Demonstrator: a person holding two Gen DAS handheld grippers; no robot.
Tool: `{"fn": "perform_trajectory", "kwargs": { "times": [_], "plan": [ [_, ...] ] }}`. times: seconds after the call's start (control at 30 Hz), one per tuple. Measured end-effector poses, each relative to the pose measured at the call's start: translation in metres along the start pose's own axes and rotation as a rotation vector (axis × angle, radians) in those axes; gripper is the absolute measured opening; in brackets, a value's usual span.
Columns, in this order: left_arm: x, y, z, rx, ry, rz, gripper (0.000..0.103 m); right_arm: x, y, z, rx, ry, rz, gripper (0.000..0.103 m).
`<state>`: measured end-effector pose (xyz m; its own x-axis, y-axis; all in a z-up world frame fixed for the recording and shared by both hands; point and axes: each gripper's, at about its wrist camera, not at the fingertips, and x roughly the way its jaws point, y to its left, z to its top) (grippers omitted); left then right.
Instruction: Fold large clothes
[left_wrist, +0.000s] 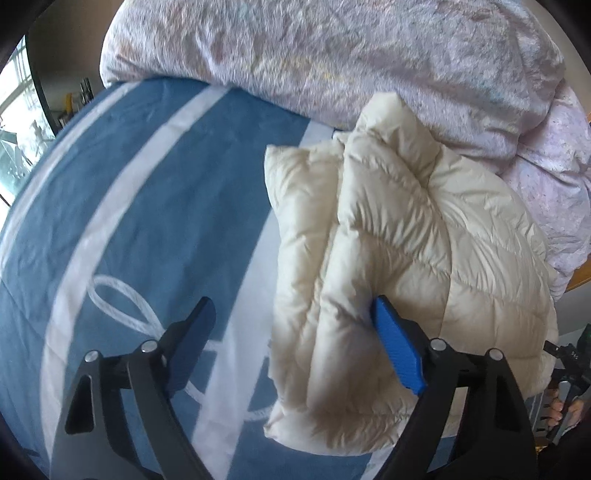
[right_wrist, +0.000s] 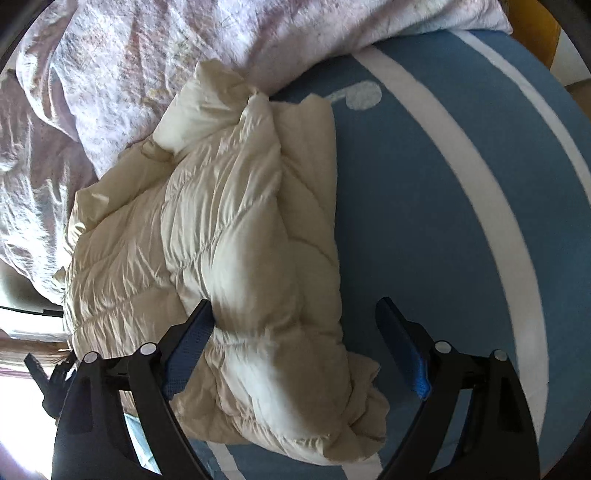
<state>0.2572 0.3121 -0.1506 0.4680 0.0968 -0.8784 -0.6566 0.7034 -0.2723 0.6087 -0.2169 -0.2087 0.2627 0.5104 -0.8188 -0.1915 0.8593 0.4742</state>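
A cream quilted puffer jacket (left_wrist: 399, 236) lies folded into a thick bundle on a blue bed cover with white stripes (left_wrist: 155, 206). My left gripper (left_wrist: 291, 314) is open above the bundle's left edge, its right blue pad against the fabric, holding nothing. In the right wrist view the jacket (right_wrist: 229, 236) fills the centre-left. My right gripper (right_wrist: 295, 317) is open over the bundle's near right edge, holding nothing.
A crumpled pale pink quilt (left_wrist: 332, 62) is heaped behind the jacket, touching its far side; it also shows in the right wrist view (right_wrist: 110, 66). The blue cover (right_wrist: 436, 206) stretches out to the right. A window (left_wrist: 14, 122) is at far left.
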Motion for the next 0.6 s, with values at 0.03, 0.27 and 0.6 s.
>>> {"fn": "perform_trajectory", "kwargs": {
  "times": [0.03, 0.27, 0.6],
  "plan": [
    [-0.001, -0.002, -0.004, -0.006, 0.004, -0.009, 0.082, 0.000, 0.000, 0.000, 0.002, -0.002, 0.008, 0.084],
    [0.002, -0.007, -0.021, -0.026, -0.002, -0.095, 0.054, 0.004, -0.008, -0.017, 0.109, 0.003, 0.114, 0.048],
    [-0.023, -0.024, -0.026, 0.036, -0.062, -0.105, 0.016, -0.032, 0.016, -0.076, 0.180, -0.065, 0.095, 0.015]
  ]
}}
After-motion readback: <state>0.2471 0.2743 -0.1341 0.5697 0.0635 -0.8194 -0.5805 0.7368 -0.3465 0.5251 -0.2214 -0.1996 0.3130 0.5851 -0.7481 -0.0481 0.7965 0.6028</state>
